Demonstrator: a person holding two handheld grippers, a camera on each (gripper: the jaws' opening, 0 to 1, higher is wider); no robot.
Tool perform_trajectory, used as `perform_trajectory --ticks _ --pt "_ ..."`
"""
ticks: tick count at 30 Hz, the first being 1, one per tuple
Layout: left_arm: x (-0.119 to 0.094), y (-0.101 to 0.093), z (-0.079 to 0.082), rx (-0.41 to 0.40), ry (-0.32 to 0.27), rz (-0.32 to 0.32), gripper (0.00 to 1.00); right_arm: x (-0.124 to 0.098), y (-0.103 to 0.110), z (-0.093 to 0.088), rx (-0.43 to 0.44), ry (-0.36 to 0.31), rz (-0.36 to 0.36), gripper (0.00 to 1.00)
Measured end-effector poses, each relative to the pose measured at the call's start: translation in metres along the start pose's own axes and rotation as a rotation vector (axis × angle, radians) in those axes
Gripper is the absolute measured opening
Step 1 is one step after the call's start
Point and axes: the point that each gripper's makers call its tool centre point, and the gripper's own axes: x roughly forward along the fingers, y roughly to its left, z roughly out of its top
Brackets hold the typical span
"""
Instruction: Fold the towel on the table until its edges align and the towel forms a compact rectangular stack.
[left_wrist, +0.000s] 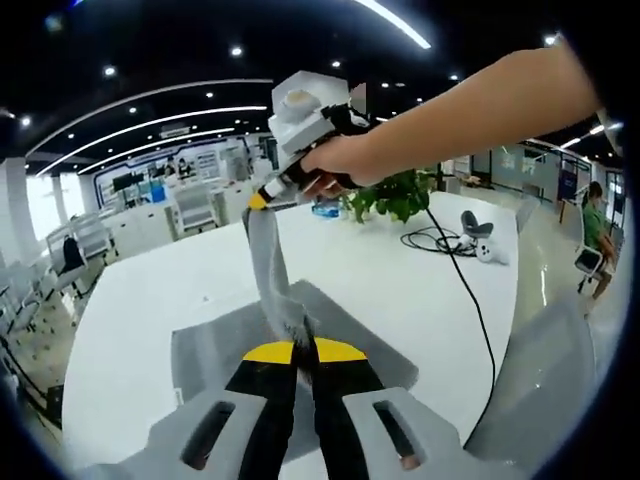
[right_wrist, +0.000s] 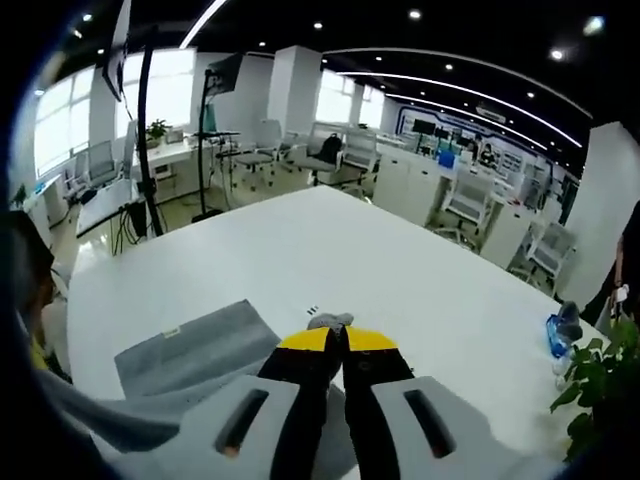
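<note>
A grey towel (left_wrist: 215, 345) lies partly flat on the white table (left_wrist: 390, 270). My left gripper (left_wrist: 303, 348) is shut on one edge of it, low over the cloth. From there a taut strip of towel (left_wrist: 272, 265) rises to my right gripper (left_wrist: 262, 198), which a hand holds higher up and farther across the table. In the right gripper view, my right gripper (right_wrist: 338, 335) is shut on a small bunch of towel (right_wrist: 330, 321) at its yellow tips, and the remaining towel (right_wrist: 190, 350) hangs and spreads to the lower left over the table (right_wrist: 330, 250).
A potted plant (left_wrist: 395, 195), a black cable (left_wrist: 470, 290) and a white device (left_wrist: 482, 242) sit at the table's far end. A blue bottle (right_wrist: 560, 325) stands near the plant (right_wrist: 600, 370). Chairs and a stand (right_wrist: 148, 130) surround the table.
</note>
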Motion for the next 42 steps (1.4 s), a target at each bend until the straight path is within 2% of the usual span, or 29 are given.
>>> perform_trajectory --ticks 11,13,17,23,29,42 --pt "-0.001 0.019 -0.029 -0.046 0.034 0.024 0.05 0.038 0.019 -0.009 -0.038 0.037 0.039 0.02" --pt "-0.001 0.024 -0.036 -0.053 0.04 0.029 0.05 0.035 0.023 -0.011 -0.045 0.044 0.046 0.02" --pt "-0.002 0.03 -0.047 -0.065 0.05 0.038 0.05 0.054 0.033 -0.015 -0.058 0.056 0.063 0.02" --pt "-0.001 0.039 -0.066 -0.076 0.076 0.051 0.05 0.061 0.046 -0.023 -0.069 0.073 0.08 0.02" --pt "0.001 0.045 -0.081 -0.074 0.104 0.053 0.05 0.079 0.061 -0.026 -0.089 0.088 0.099 0.02" --pt "0.002 0.06 -0.111 -0.089 0.152 0.066 0.05 0.107 0.08 -0.038 -0.071 0.115 0.119 0.02"
